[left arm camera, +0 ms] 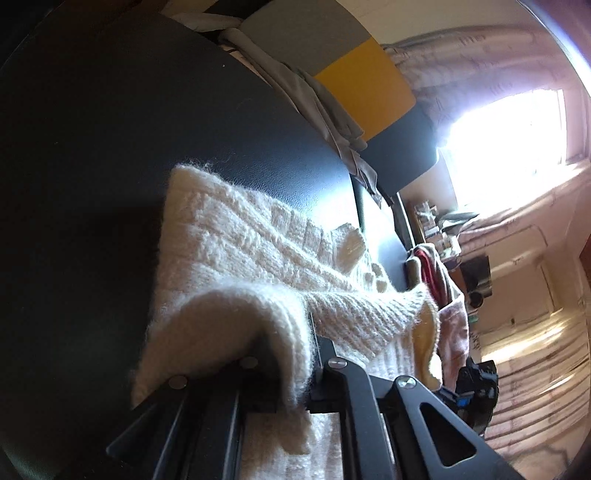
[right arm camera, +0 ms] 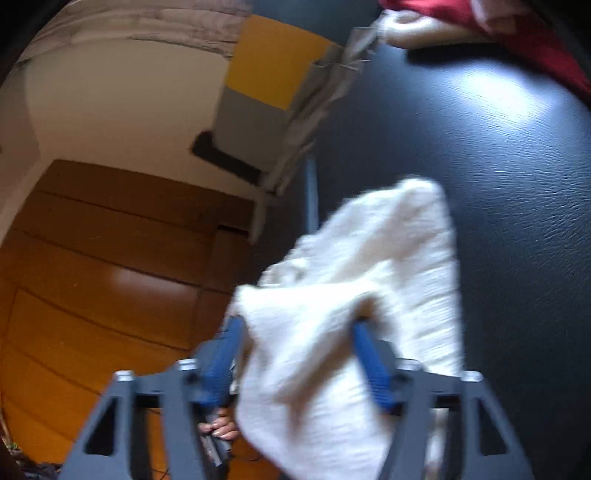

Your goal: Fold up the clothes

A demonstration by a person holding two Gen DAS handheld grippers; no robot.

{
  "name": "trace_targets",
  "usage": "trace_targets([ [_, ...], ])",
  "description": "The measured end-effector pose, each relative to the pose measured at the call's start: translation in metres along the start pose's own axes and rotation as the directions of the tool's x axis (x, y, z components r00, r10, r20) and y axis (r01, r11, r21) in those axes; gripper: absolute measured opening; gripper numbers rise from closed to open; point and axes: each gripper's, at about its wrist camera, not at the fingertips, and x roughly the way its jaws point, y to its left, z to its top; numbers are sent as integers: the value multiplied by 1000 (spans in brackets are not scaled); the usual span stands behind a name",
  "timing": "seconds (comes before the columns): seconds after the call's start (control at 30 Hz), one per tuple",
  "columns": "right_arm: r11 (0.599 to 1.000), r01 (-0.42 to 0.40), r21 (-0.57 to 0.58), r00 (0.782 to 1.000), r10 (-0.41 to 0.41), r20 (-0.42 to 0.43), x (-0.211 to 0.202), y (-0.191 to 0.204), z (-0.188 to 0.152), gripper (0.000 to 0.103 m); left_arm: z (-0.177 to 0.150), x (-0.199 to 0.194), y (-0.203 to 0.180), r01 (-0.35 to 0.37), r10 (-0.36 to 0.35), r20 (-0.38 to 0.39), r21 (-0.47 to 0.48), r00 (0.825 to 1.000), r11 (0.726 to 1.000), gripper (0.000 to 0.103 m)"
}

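A cream knit sweater (left arm camera: 236, 251) lies on the black table (left arm camera: 110, 147), one part folded over toward me. My left gripper (left arm camera: 295, 354) is shut on a thick fold of it, and the knit drapes over the fingers and hides their tips. In the right wrist view, which is blurred, the same sweater (right arm camera: 369, 258) hangs over the table's (right arm camera: 498, 166) edge. My right gripper (right arm camera: 299, 354) stands open, its blue fingers (right arm camera: 369, 365) wide apart with loose knit draped between them, not pinched. The right gripper (left arm camera: 476, 391) also shows low at the right of the left wrist view.
Grey garments (left arm camera: 321, 107) hang at the table's far edge, next to a yellow and grey chair back (left arm camera: 369, 88). A red garment (right arm camera: 517, 29) lies at the table's far side. Wooden panels (right arm camera: 92, 258) are on the left. A person's fingers (right arm camera: 218, 430) show below the right gripper.
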Motion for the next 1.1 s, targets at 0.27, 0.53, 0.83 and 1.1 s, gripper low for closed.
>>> trace_targets([
  [0.27,994,106,-34,994,-107,-33,39,4,-1,54,6,-6,-6,-16,16,3,7,1000,1000,7],
  [0.53,999,35,24,994,-37,107,10,2,8,10,37,-21,-39,73,-77,40,81,996,994,7],
  [0.83,988,110,104,987,-121,110,32,-20,49,15,78,37,-23,-60,58,-52,-21,997,998,11],
  [1.1,991,48,124,991,-63,118,10,-35,42,59,89,-14,2,124,-104,145,-141,984,982,27],
])
